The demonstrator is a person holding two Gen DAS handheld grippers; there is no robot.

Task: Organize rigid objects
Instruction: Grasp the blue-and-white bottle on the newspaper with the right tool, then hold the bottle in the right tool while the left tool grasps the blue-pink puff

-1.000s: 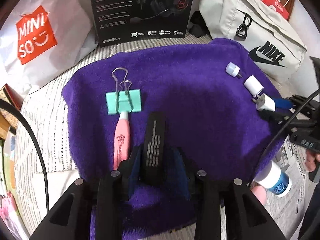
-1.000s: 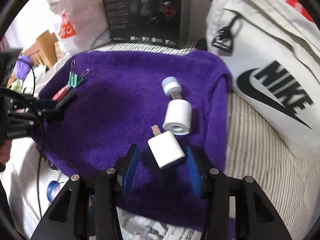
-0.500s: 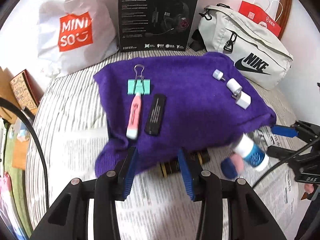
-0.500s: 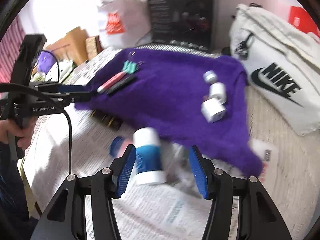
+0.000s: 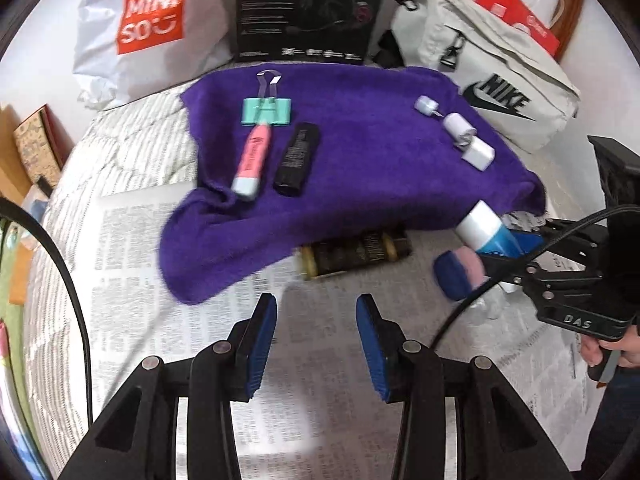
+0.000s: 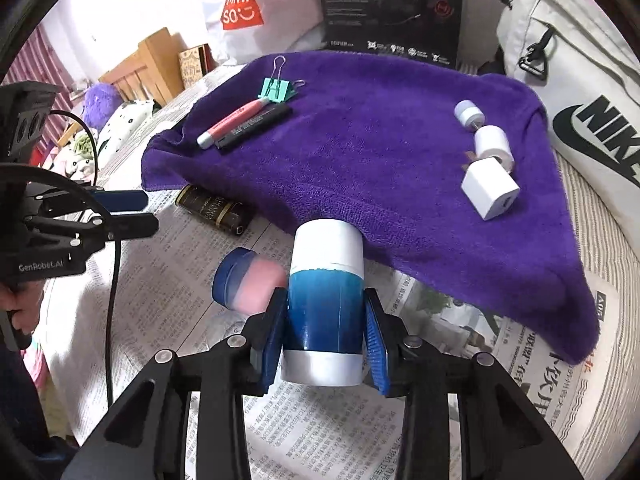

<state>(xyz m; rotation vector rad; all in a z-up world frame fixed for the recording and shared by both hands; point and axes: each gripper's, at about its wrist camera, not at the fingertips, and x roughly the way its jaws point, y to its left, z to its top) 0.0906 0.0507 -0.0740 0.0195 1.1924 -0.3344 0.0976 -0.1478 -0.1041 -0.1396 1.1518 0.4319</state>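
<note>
A purple towel (image 5: 360, 168) (image 6: 380, 152) holds a teal binder clip (image 5: 266, 111), a pink pen (image 5: 252, 158), a black bar (image 5: 297, 158), a small white cap (image 5: 425, 104), a white roll (image 5: 460, 126) and a white charger cube (image 5: 478, 155). My right gripper (image 6: 325, 328) is shut on a blue-and-white bottle (image 6: 326, 300) lying on the newspaper at the towel's near edge; it also shows in the left wrist view (image 5: 486, 232). A blue-and-pink jar (image 6: 248, 284) lies just left of it. My left gripper (image 5: 316, 344) is open and empty over the newspaper, before a dark tube (image 5: 356, 250).
A Miniso bag (image 5: 152, 28), a black headset box (image 5: 308, 8) and a white Nike bag (image 5: 488, 68) stand behind the towel. Newspaper (image 5: 280, 400) covers the striped bedding in front. A wooden crate (image 6: 148, 64) and soft toys sit far left.
Both grippers have pulled back off the towel. The left let go of the black bar and is open. The right left the charger cube and has shut on the blue-and-white bottle.
</note>
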